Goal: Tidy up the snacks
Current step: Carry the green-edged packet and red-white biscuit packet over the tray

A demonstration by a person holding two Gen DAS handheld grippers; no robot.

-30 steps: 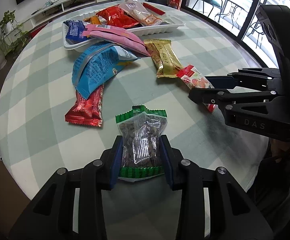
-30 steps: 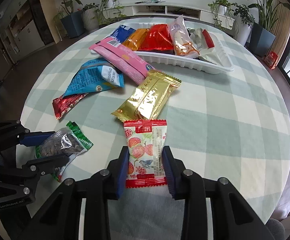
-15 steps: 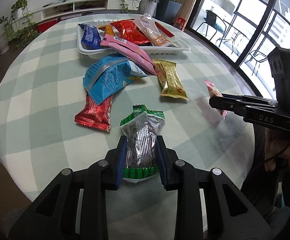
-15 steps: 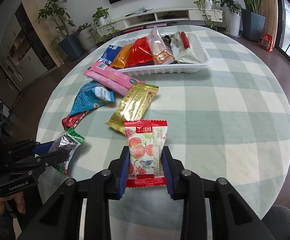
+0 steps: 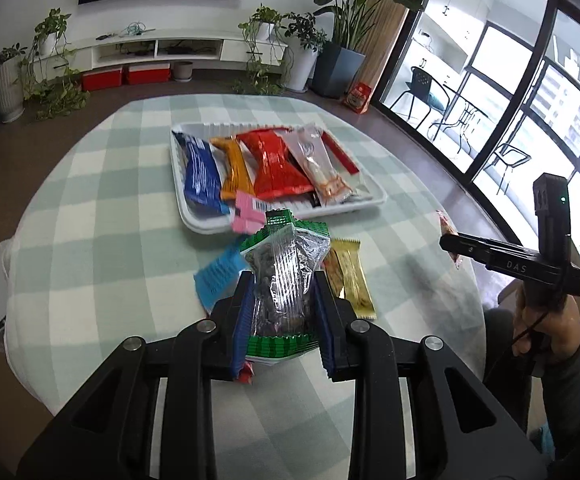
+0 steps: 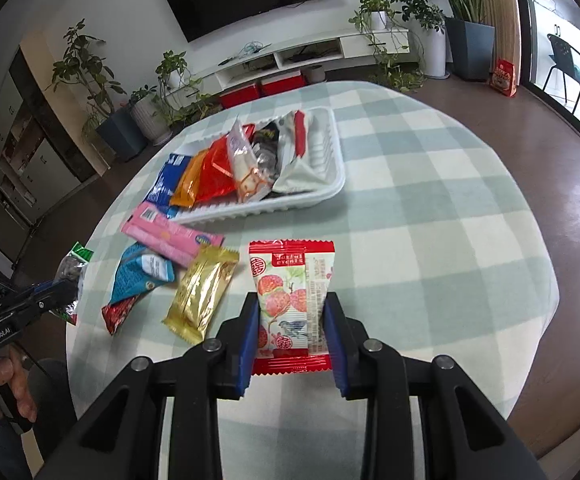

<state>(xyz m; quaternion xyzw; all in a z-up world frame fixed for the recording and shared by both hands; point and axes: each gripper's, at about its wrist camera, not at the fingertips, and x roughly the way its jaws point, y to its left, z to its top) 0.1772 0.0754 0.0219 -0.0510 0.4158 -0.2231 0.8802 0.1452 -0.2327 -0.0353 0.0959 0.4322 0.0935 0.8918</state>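
Note:
My left gripper [image 5: 283,280] is shut on a clear green-edged packet of dark snacks [image 5: 283,276], held above the table. In the right wrist view the same gripper [image 6: 65,286] shows at the left edge with that packet [image 6: 74,268]. My right gripper [image 6: 292,304] is shut on a red-and-white fruit-print packet [image 6: 292,292], also lifted. A white tray [image 5: 205,222] [image 6: 322,192] at the far side holds several packets. On the cloth lie a gold packet [image 6: 201,294], a pink one [image 6: 169,234], a blue one [image 6: 137,274] and a red one [image 6: 119,312].
The round table [image 6: 430,240] wears a green-and-white checked cloth, with its edge close on the right. A person's hand [image 5: 546,328] grips the right tool. Behind stand potted plants [image 5: 330,32], a low TV shelf [image 5: 149,50] and glass doors.
Both grippers have risen off the table with their packets and tilted toward the tray. The left jaws drew tighter on the green-edged packet. The tray now sits nearer the middle of both views.

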